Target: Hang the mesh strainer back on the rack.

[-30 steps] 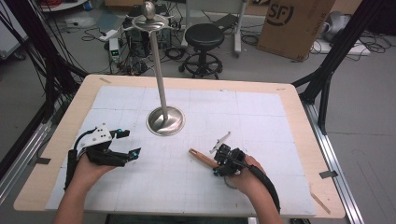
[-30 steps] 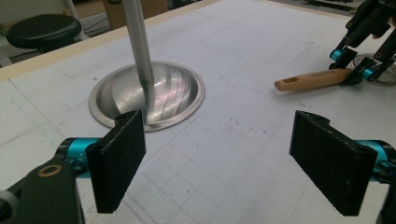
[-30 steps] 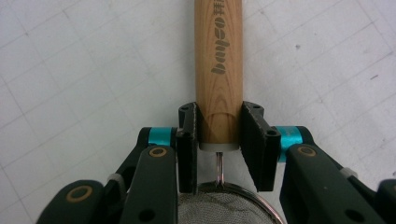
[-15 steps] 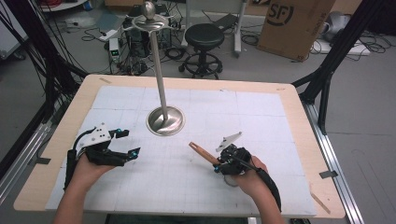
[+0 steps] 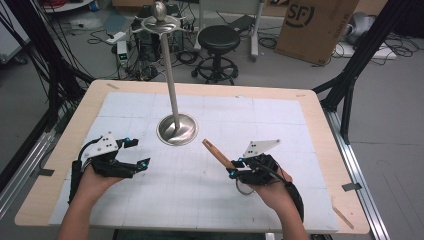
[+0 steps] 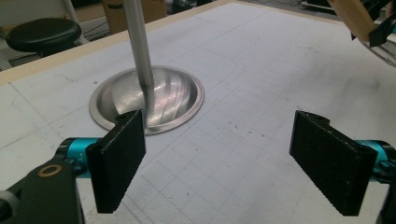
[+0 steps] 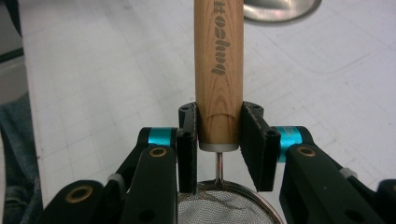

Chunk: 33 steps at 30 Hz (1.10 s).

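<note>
A strainer with a wooden handle [image 7: 218,60] and a wire-mesh bowl [image 7: 219,207] is held off the table by my right gripper [image 7: 218,135], shut on the handle's lower end. From above, the handle [image 5: 215,151] slants up and left out of my right gripper [image 5: 234,166], toward the metal stand's round base [image 5: 176,130]. The stand's pole [image 5: 170,75] rises to a ring of hooks. At the front left, my left gripper [image 5: 141,152] stands open and empty. Its own view has the left gripper [image 6: 219,163] facing the base [image 6: 147,100], with the handle [image 6: 355,16] at top right.
The white gridded mat [image 5: 280,120] covers a wooden table [image 5: 320,102] whose edges lie close on all sides. Beyond the table stand a black stool [image 5: 218,40], a cardboard box [image 5: 315,25] and loose cables on the floor.
My right gripper has risen with the strainer, and the handle's tip now sits higher and nearer the stand's base. The left gripper has not moved.
</note>
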Available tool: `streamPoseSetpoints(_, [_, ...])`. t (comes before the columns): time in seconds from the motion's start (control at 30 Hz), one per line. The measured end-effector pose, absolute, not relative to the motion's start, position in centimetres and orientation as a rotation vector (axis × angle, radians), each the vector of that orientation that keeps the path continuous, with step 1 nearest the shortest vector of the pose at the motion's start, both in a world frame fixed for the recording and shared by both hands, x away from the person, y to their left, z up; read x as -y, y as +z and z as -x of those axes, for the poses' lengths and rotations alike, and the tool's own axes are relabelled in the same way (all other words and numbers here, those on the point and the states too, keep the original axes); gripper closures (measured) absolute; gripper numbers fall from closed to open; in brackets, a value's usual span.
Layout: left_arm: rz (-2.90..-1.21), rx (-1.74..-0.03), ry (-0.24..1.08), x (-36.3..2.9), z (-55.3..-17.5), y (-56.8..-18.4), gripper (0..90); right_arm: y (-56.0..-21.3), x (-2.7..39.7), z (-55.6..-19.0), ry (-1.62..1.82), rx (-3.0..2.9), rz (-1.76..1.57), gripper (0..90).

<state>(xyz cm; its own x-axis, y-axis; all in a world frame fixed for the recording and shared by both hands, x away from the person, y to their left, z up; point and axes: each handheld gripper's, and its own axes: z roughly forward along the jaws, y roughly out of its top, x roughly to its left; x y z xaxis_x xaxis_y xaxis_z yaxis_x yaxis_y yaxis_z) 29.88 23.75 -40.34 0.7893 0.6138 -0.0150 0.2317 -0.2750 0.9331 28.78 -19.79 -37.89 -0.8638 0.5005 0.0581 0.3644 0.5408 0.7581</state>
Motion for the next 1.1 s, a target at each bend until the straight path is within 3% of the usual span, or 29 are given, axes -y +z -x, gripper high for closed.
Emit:
streamPoseSetpoints(0.57, [-1.731,-0.515,0.323,-21.8,-29.1,-38.9,18.6,-36.5,19.6,-28.3,1.504,-2.512,-0.548,68.7])
streamPoseSetpoints(1.1, [-1.758,-0.371,0.257,-16.9,-29.5,-36.3,18.5,-35.4,18.5,-28.7,1.583,-2.481,-0.453,68.7])
